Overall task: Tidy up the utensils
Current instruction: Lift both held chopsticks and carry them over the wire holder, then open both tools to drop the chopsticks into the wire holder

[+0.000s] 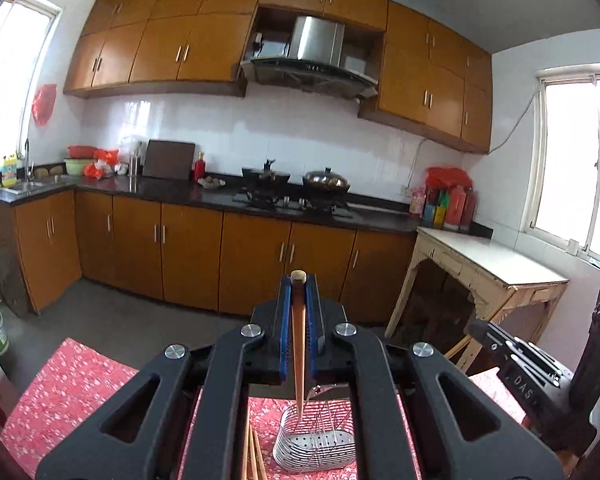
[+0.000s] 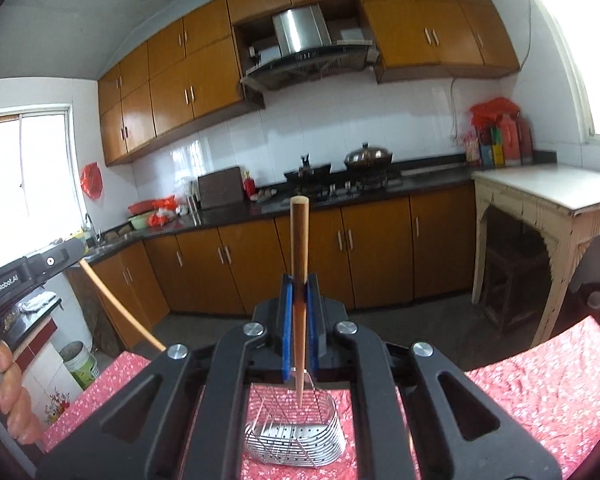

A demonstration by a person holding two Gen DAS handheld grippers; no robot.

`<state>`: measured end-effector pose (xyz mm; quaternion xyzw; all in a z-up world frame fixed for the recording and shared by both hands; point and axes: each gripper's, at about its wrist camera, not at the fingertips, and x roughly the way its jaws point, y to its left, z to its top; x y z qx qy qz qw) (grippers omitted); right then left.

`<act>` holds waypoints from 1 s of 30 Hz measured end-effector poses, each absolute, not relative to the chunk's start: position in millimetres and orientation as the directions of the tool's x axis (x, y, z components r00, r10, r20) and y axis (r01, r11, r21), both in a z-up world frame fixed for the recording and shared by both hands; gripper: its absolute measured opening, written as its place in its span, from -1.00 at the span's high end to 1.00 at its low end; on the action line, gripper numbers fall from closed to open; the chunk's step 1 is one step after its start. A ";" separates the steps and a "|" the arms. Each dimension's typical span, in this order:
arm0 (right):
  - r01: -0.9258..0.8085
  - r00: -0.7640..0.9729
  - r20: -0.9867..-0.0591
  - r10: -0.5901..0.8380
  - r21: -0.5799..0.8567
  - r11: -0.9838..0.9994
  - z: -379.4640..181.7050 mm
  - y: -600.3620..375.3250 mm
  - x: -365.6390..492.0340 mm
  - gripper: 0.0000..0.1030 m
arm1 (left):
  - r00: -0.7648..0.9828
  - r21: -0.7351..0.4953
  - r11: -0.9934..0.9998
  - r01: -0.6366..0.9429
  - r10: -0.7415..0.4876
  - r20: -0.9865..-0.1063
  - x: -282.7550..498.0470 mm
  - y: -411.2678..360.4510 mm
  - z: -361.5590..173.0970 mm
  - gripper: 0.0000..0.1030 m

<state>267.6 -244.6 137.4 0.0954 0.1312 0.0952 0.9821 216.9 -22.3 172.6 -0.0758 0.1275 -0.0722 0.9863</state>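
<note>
While both grippers hang above the desk, the wire basket lies below and just ahead of each, and each clamped chopstick runs lengthwise between the fingers with its thin tip towards the basket.

Left gripper: fingers clamped on a chopstick, tip over the basket's near rim. Right gripper: fingers clamped on its chopstick, tip over the basket's middle, judged the nearer. Both point slightly downward. Loose chopsticks lie on the desk beside the basket.
</note>
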 end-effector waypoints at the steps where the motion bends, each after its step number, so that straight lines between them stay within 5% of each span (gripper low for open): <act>1: -0.162 0.942 -0.255 0.217 0.219 0.962 131.4 -244.5 273.9 0.85 | 0.954 -0.172 0.978 0.121 -0.163 -0.252 221.1 -21.5 165.9 0.87; 20: -0.114 0.860 -0.430 0.275 0.362 0.925 66.6 -257.9 332.3 0.72 | 0.893 -0.194 0.977 0.092 -0.168 -0.418 258.8 -15.1 119.5 0.85; 22: -0.097 0.864 -0.431 0.261 0.366 0.926 66.8 -262.8 328.4 0.60 | 0.894 -0.190 0.978 0.085 -0.159 -0.419 258.2 -12.7 121.9 0.78; 24: -0.084 0.870 -0.426 0.247 0.366 0.927 68.2 -265.1 323.7 0.42 | 0.898 -0.189 0.979 0.072 -0.146 -0.415 256.0 -9.2 124.8 0.36; 30: -0.063 0.897 -0.394 0.199 0.333 0.941 80.9 -270.2 304.9 0.23 | 0.909 -0.190 0.980 0.049 -0.123 -0.397 244.2 1.7 132.3 0.25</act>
